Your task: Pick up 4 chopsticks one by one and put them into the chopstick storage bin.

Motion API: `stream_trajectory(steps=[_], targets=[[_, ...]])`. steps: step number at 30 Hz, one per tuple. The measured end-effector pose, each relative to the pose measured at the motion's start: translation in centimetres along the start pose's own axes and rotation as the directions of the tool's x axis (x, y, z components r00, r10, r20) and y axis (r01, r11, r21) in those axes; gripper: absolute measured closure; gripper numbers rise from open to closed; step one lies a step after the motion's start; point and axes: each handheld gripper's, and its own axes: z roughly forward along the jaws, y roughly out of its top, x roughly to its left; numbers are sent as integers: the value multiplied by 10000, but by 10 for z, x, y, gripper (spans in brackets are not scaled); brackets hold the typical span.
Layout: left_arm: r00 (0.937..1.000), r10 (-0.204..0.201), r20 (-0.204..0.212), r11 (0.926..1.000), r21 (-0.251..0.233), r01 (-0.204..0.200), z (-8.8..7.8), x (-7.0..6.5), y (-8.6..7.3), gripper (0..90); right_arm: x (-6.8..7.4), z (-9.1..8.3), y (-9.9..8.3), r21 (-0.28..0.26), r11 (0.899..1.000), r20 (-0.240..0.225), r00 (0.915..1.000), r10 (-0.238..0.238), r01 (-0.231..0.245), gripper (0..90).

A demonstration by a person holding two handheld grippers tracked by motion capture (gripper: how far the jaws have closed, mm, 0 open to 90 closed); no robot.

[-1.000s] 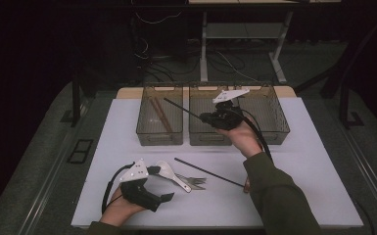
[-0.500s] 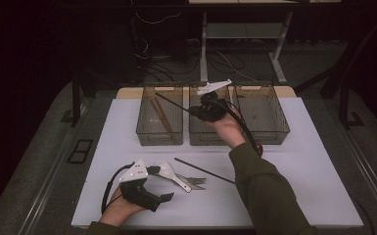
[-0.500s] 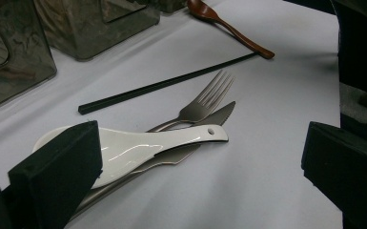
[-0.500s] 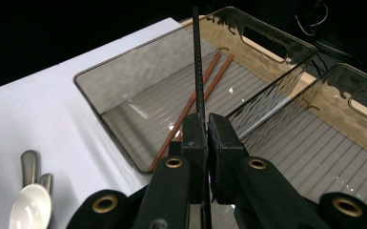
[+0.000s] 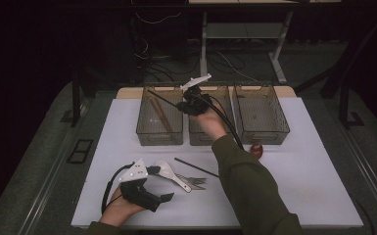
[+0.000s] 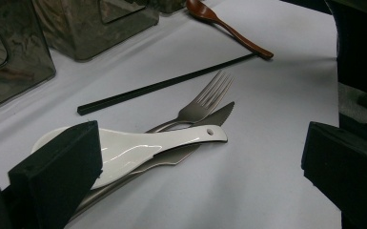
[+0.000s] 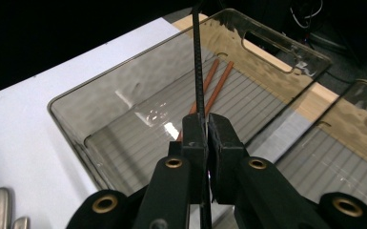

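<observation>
**Black chopstick held over the left bin**

The right tongs [image 7: 205, 138] are clamped on a black chopstick [image 7: 199, 71], holding it above the left bin [image 5: 159, 134], where two reddish-brown chopsticks [image 7: 214, 88] lie on the ribbed floor. The left tongs [image 6: 200, 162] rest near the bench's [image 5: 318, 166] front edge with jaws apart, a white spoon [image 6: 147, 148] between them, gripping nothing. Beside it lie a fork [image 6: 205, 102], a knife [image 6: 221, 113], a second black chopstick [image 6: 167, 86] and a brown spoon [image 6: 219, 21].
</observation>
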Motion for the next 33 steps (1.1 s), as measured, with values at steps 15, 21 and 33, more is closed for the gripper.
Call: stream_trajectory(steps=[15, 21, 33], targets=[[10000, -36, 64, 10000, -62, 36, 0, 0, 0, 0, 4, 53, 4, 1206, 9917, 425, 9983, 390, -439, 855], [9999, -16, 144, 10000, 16, 15, 1, 0, 0, 0, 8, 62, 2, 1283, 9908, 401, 9985, 381, -430, 812], [9999, -7, 113, 10000, 30, 6, 1, 1, 0, 0, -1, 38, -4, 652, 9956, -276, 9973, 686, -667, 542]])
